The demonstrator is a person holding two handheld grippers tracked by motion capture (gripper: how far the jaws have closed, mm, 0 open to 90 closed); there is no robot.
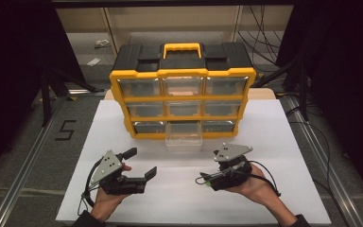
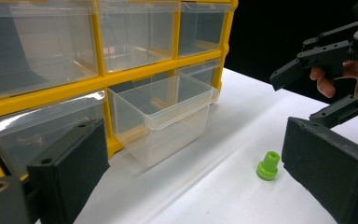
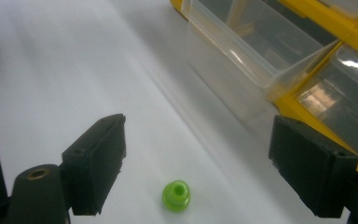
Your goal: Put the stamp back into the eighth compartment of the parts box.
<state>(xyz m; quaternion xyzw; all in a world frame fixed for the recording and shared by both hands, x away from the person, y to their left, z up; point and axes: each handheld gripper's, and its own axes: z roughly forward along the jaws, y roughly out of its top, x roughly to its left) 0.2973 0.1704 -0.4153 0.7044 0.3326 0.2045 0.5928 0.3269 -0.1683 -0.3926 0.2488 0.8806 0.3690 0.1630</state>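
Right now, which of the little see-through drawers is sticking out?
The bottom middle drawer of the yellow organizer. It is pulled out over the white table, open and empty, while the other drawers sit pushed in.

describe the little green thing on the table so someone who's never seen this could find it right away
Start at the yellow organizer standing on the white table; its bottom middle drawer is pulled out. In front of that drawer, between the two open grippers, the green plug stands alone on the table. It is the one bright green item, small, round and hollow on top.
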